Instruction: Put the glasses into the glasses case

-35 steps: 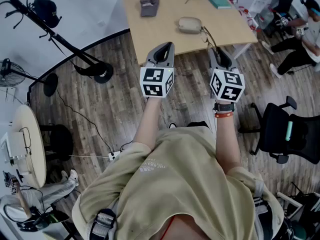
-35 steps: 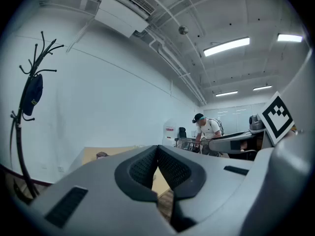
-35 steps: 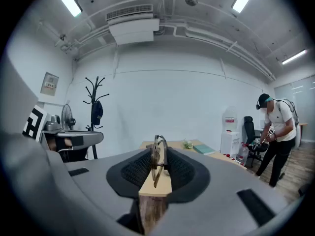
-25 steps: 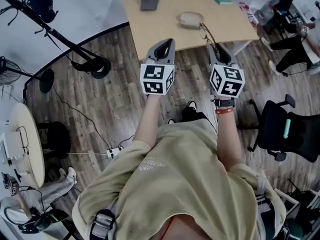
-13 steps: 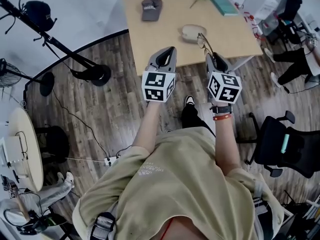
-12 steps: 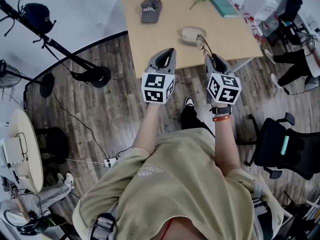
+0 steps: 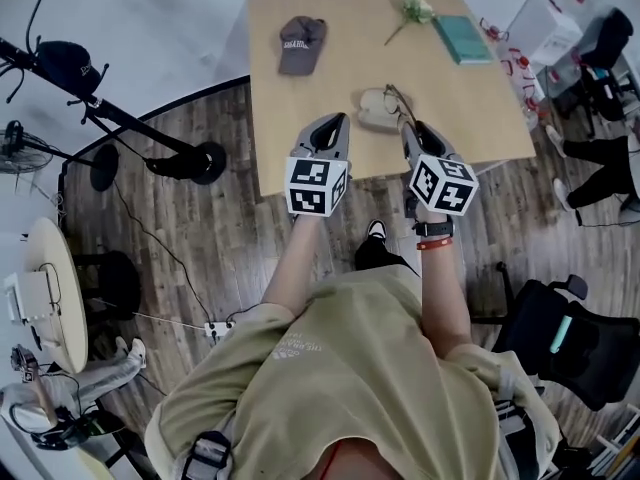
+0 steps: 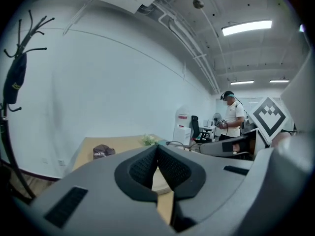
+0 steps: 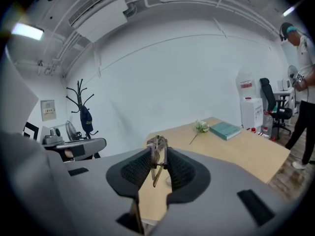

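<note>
A beige glasses case point(image 7: 374, 111) lies on the wooden table point(image 7: 300, 128) near its front edge. My right gripper point(image 7: 409, 128) is shut on a pair of thin-framed glasses point(image 7: 397, 98), which stick up from its jaws just right of the case. In the right gripper view the glasses point(image 9: 158, 143) stand upright, pinched between the ribbed pads of the right gripper point(image 9: 158, 154). My left gripper point(image 7: 334, 121) hovers over the table's front edge, left of the case. Its jaws meet in the left gripper view point(image 8: 157, 149) with nothing between them.
A dark cap point(image 7: 300, 43), a flower sprig point(image 7: 412, 8) and a teal book point(image 7: 462, 38) lie farther back on the table. A coat stand point(image 7: 120, 118) is on the floor to the left, an office chair point(image 7: 570, 338) to the right. A person point(image 8: 235, 122) stands off beyond the table.
Both grippers have travelled forward from over the floor to the table's front edge. The glasses stay in the right gripper and now stand beside the case.
</note>
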